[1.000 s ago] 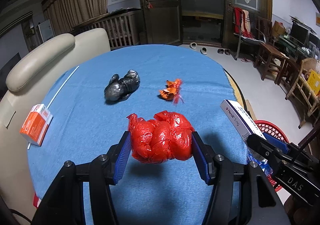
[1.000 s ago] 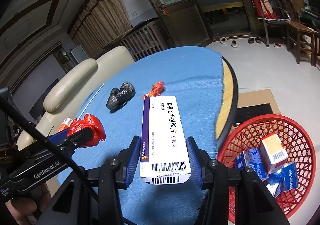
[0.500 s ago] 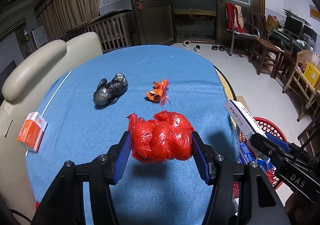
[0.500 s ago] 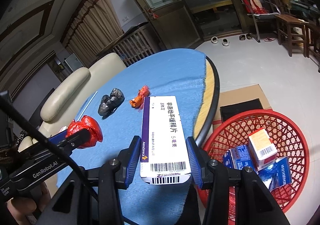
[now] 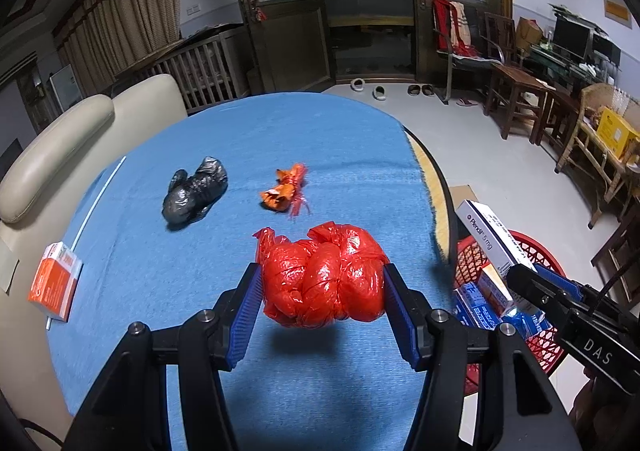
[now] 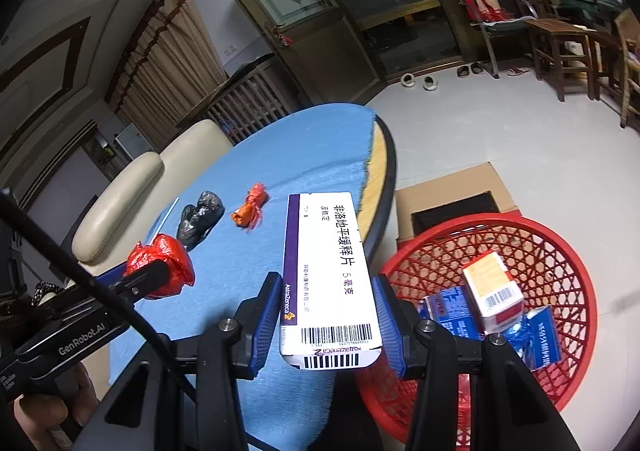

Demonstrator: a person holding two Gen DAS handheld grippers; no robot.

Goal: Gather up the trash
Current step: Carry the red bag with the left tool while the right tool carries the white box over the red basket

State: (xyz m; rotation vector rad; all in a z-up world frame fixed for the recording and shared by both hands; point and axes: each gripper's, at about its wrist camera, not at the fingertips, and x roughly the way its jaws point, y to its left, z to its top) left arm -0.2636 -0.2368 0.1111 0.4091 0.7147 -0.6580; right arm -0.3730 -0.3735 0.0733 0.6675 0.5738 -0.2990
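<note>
A blue-clothed round tabletop (image 5: 248, 131) fills a dim living room with wooden doors at twelve o'clock. The left gripper (image 5: 322, 293) has its jaws clamped about halfway on a red bag bundle (image 5: 324, 279), and the right gripper (image 6: 326, 325) pinches a white medicine box (image 6: 328, 271) narrowly. Both loads appear mid-carry to the red basket (image 6: 560, 251) at four o'clock on the floor; next, each must hover over its rim and release, leaving the black bag (image 5: 194, 193) and orange wrapper (image 5: 284, 195) at eleven o'clock.

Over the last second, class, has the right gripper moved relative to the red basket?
Yes. The right gripper, clamping the white box, shifted off the table toward the red basket.
</note>
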